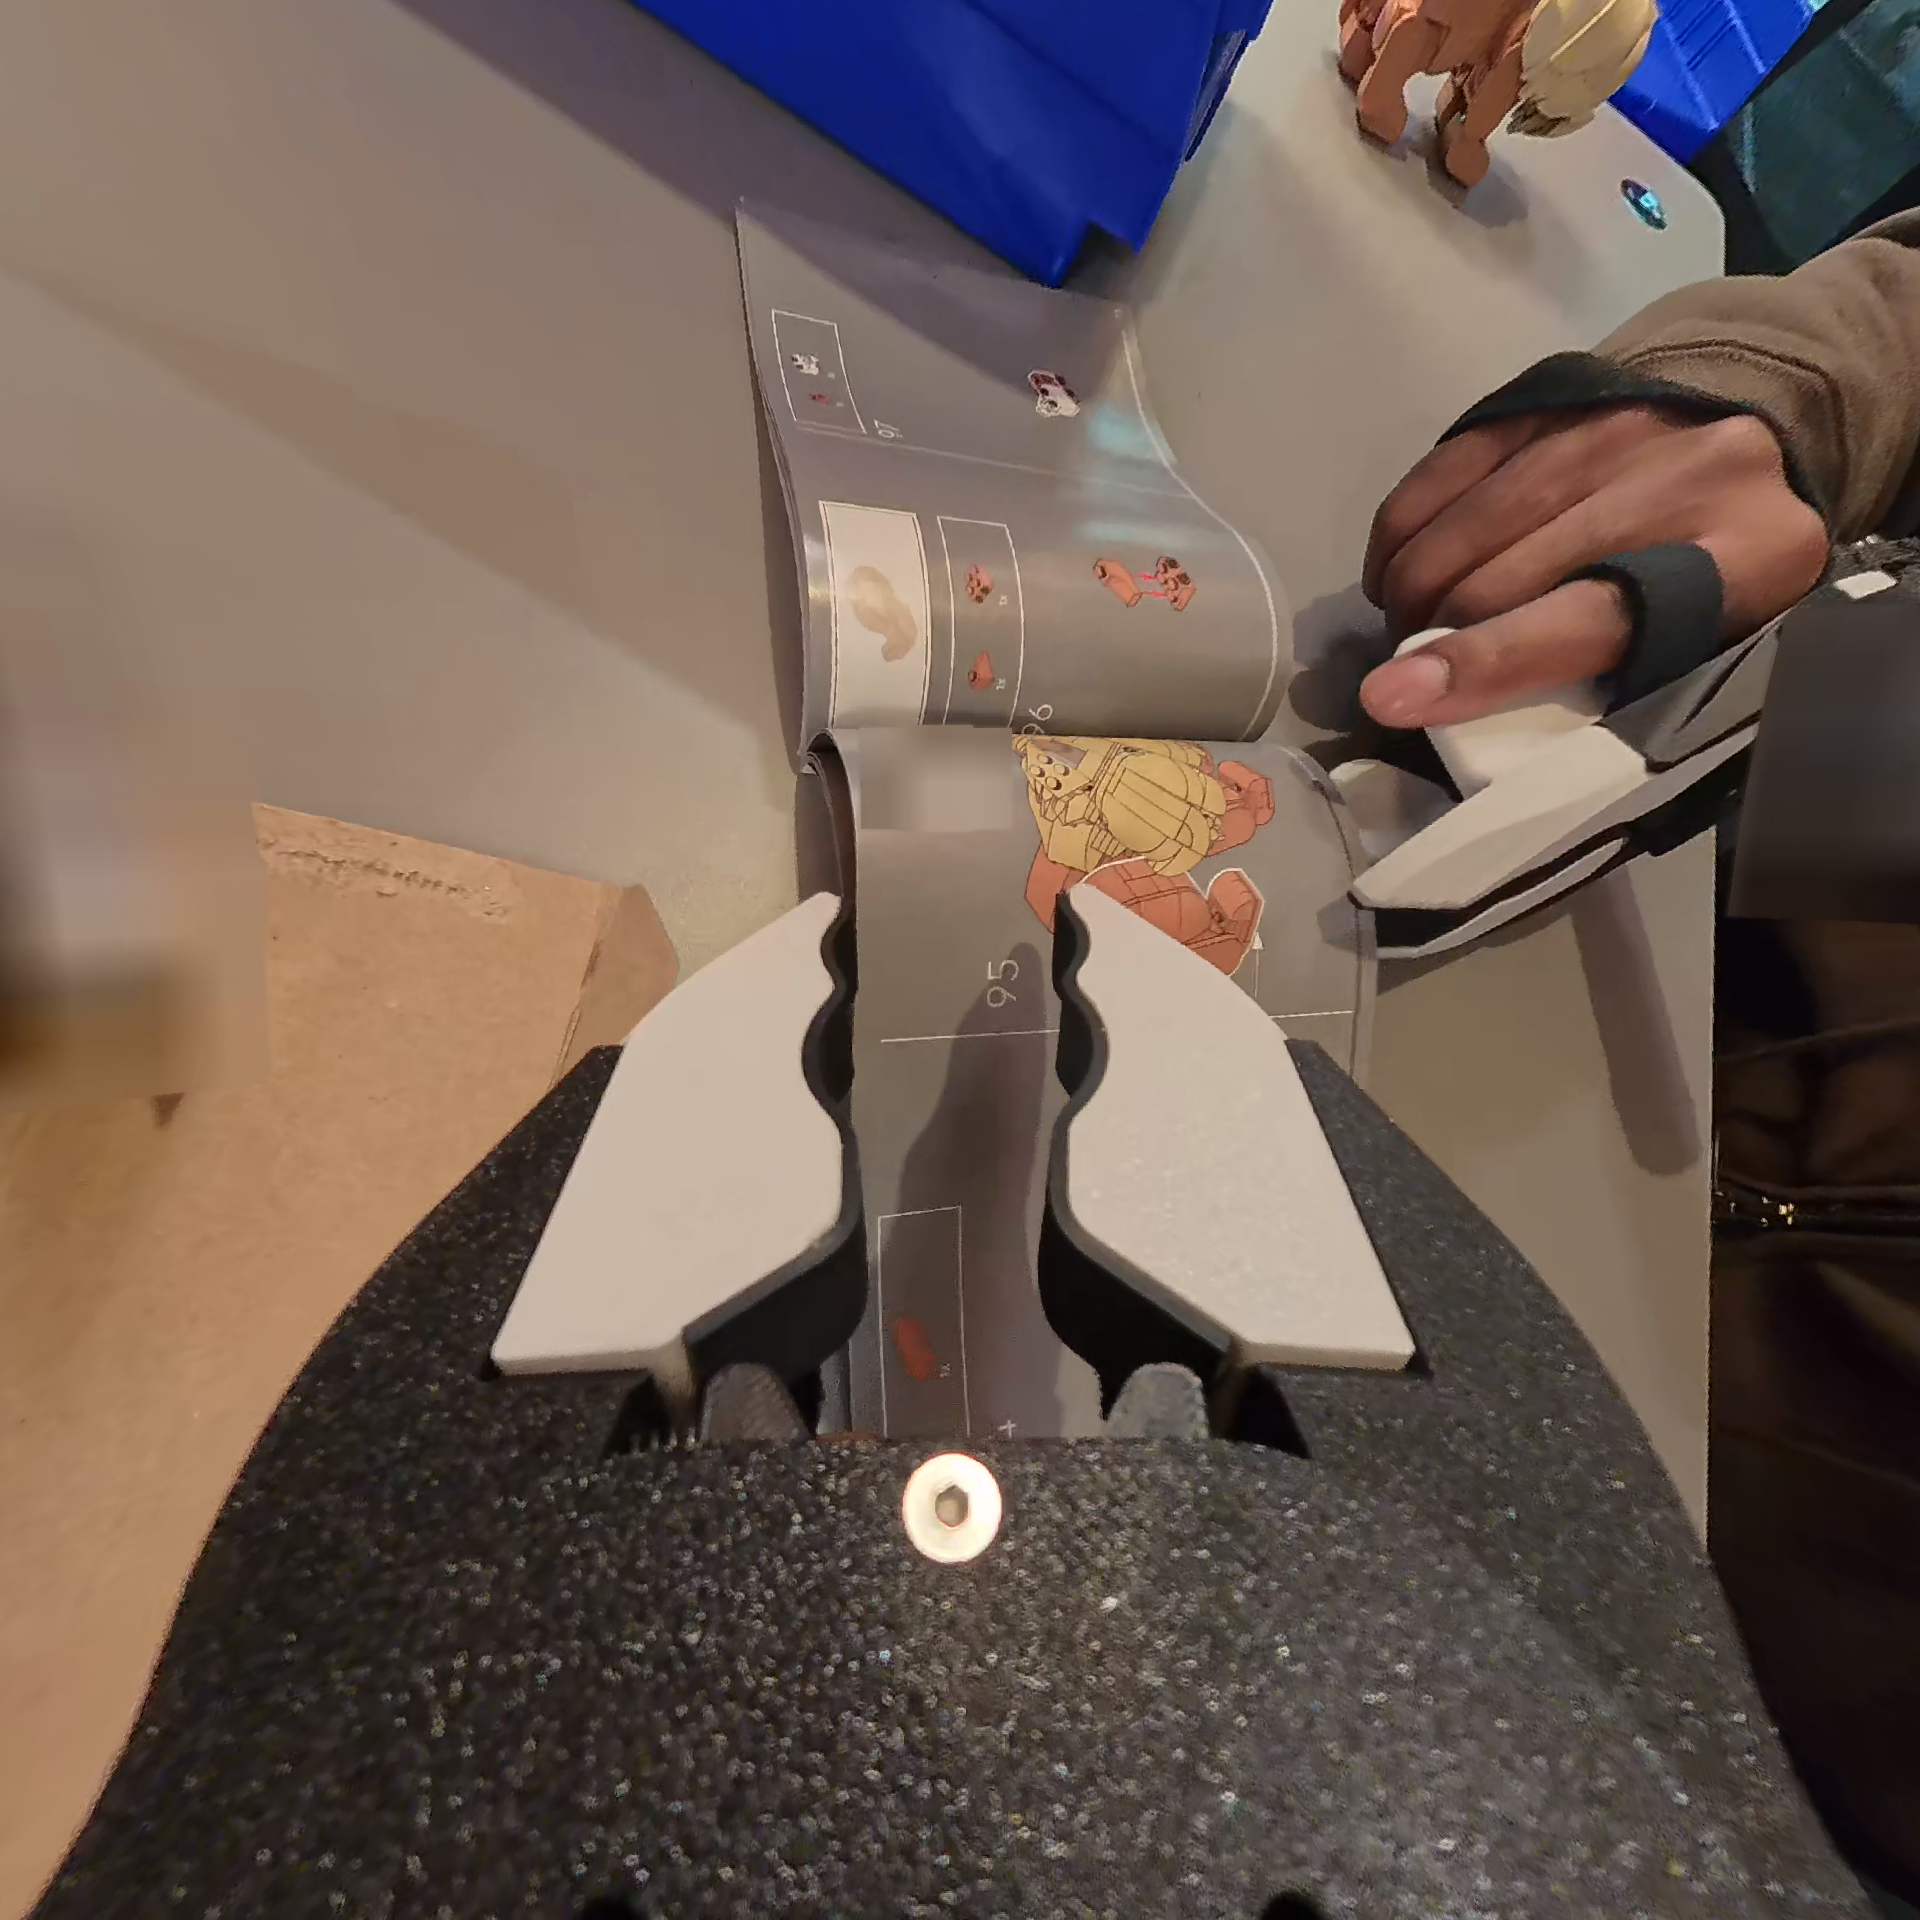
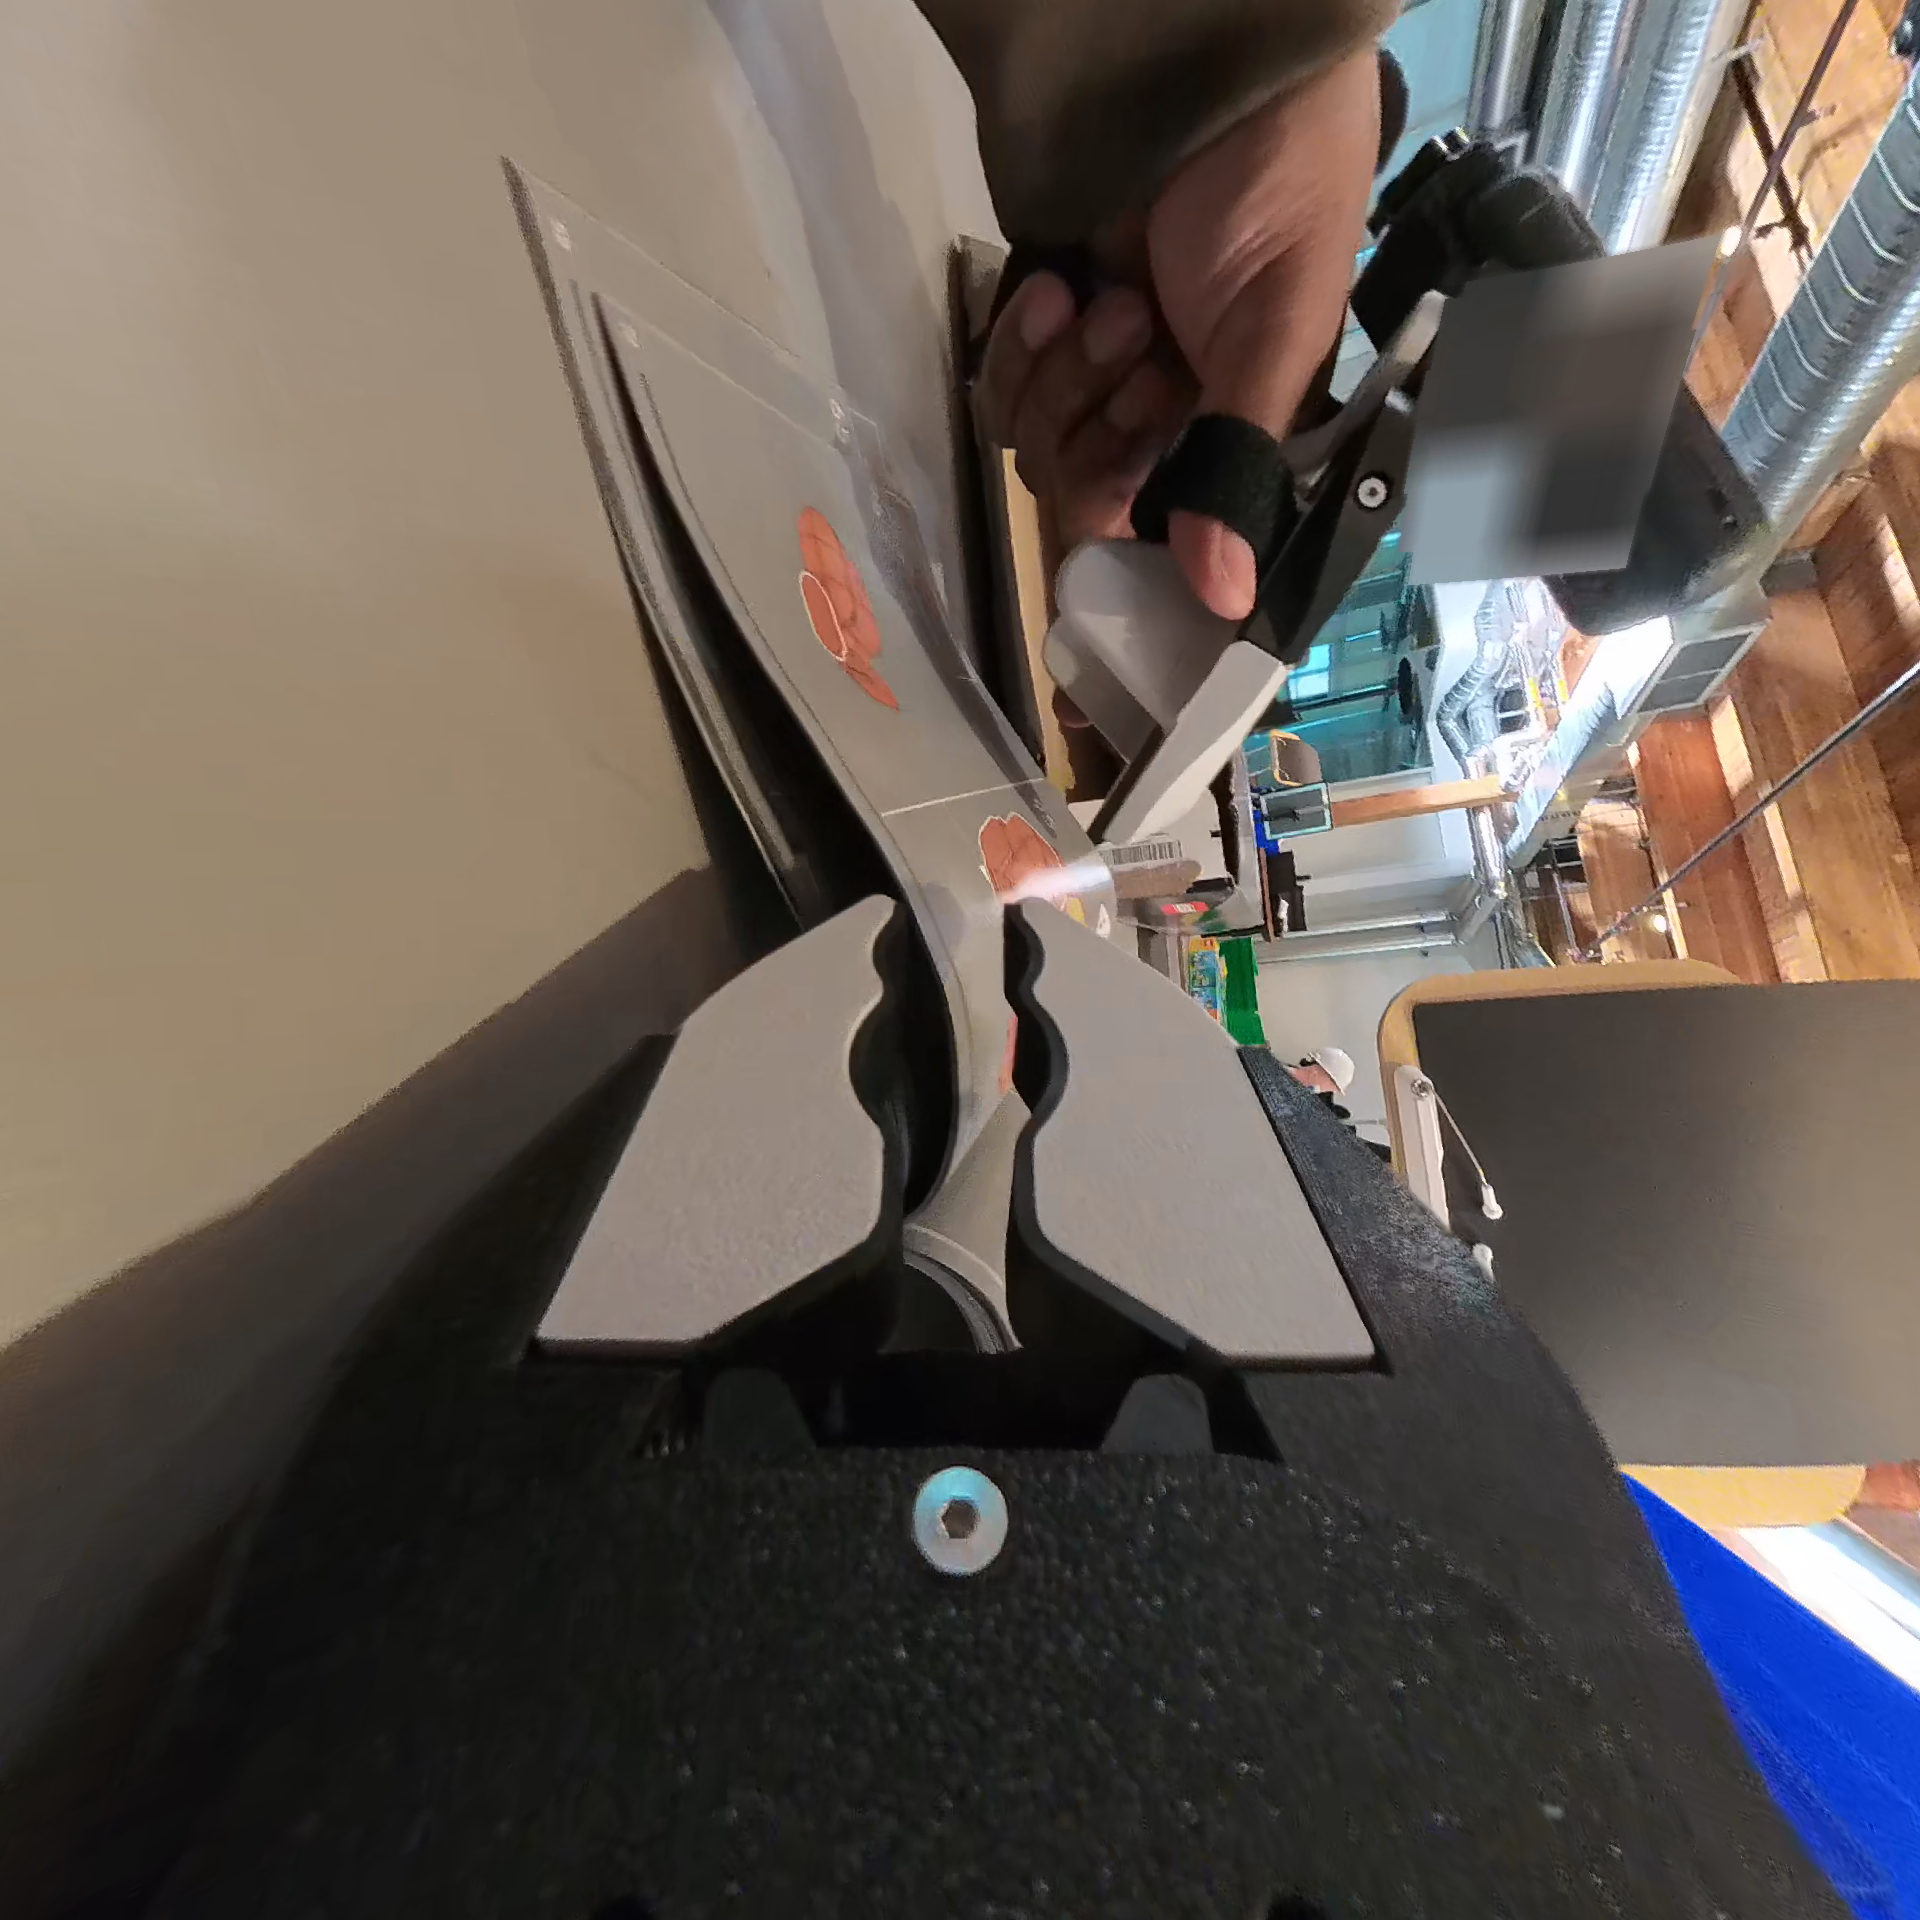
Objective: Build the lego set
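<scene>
A grey instruction booklet (image 1: 1039, 520) lies open on the grey table (image 1: 416, 468), its pages curling up at the spine. My left gripper (image 1: 951, 904) is open and empty, hovering over the near page. My right gripper (image 1: 1371, 779), held by a hand (image 1: 1579, 540), sits at the booklet's right edge. In the right wrist view it (image 2: 956, 909) is open, with one raised, curved page of the booklet (image 2: 748, 499) running between its fingers. The left gripper (image 2: 1081, 748) shows beyond it. A built brown and tan lego animal (image 1: 1475, 73) stands at the far right.
Blue bins (image 1: 987, 104) stand at the back of the table. A brown paper bag (image 1: 364, 1039) lies to the left of my left gripper. The table's edge runs down the right side, with the person's dark clothing beyond it. A dark panel (image 2: 1662, 1195) is close on my right gripper's right.
</scene>
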The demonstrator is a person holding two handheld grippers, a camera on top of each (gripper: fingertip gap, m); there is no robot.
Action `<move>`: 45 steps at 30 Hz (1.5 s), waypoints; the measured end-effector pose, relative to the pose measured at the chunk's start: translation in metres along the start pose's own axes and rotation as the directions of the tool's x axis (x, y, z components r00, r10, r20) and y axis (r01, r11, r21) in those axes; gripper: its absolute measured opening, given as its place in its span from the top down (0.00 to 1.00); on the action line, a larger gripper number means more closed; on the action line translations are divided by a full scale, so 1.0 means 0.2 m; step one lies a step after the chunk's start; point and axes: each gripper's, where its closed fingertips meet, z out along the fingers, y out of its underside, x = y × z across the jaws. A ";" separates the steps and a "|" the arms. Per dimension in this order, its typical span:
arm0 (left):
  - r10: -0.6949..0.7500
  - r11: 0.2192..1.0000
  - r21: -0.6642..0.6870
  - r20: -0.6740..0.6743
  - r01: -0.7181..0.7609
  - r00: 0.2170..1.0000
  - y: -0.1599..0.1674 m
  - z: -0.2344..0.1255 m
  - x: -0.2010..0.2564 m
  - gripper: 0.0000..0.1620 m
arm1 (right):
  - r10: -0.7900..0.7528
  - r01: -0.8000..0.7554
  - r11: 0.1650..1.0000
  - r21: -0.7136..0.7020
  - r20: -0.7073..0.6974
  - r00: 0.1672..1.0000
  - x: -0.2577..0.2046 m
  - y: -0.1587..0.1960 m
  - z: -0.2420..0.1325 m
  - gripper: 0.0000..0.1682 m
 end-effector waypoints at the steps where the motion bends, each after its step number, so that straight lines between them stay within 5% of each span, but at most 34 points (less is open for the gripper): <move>1: 0.000 1.000 -0.001 -0.001 0.000 1.000 0.00 0.00 0.00 0.78 | 0.004 -0.004 1.000 0.000 -0.006 1.000 0.01 0.00 0.00 0.90; 12: 0.009 0.999 0.051 -0.019 -0.008 1.000 -0.04 -0.02 0.01 0.76 | 0.103 -0.105 0.994 -0.004 -0.193 0.976 0.21 0.05 -0.06 0.91; 24: 0.261 0.950 0.175 0.000 -0.257 0.965 -0.13 -0.12 0.10 0.61 | 0.373 -0.388 0.921 0.037 -0.377 0.848 0.47 0.20 -0.16 0.88; 38: 0.136 0.965 0.232 -0.046 -0.122 0.990 -0.16 -0.16 0.08 0.62 | 0.638 -0.654 0.756 0.027 -0.250 0.728 0.43 0.35 -0.12 0.91; 45: -0.059 0.916 0.385 -0.151 0.113 0.987 -0.28 -0.27 0.05 0.62 | 0.724 -0.748 0.663 0.028 -0.275 0.632 0.45 0.45 -0.13 0.93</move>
